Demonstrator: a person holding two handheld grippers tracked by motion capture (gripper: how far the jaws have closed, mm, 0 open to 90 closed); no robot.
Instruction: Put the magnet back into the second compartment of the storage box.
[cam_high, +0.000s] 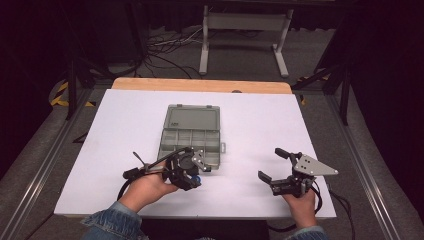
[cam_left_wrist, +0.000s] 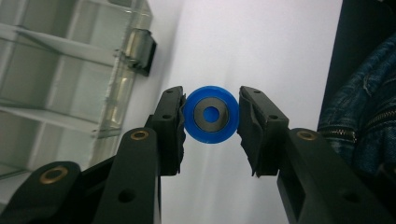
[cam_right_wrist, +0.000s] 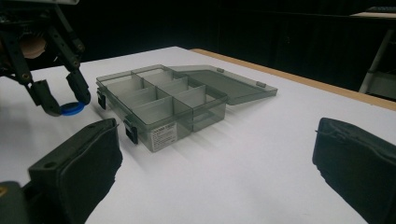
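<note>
A small blue ring (cam_left_wrist: 210, 115) with a dark grey centre sits between the pads of my left gripper (cam_left_wrist: 210, 121), which is shut on it a little above the white table. In the high view the left gripper (cam_high: 196, 176) points down beside the near right corner of the organiser box (cam_high: 192, 135). The right gripper view shows the blue ring (cam_right_wrist: 71, 108) pinched in the left gripper (cam_right_wrist: 63, 105) just left of the box (cam_right_wrist: 163, 102). My right gripper (cam_high: 274, 164) rests open at the table's near right, its jaws wide apart with nothing between them.
The grey see-through box has several divided compartments and its lid (cam_high: 193, 119) lies flat open on the far side. The white table (cam_high: 260, 125) has a wooden strip (cam_high: 200, 85) along its far edge. A denim sleeve (cam_left_wrist: 359, 112) is close by the left gripper.
</note>
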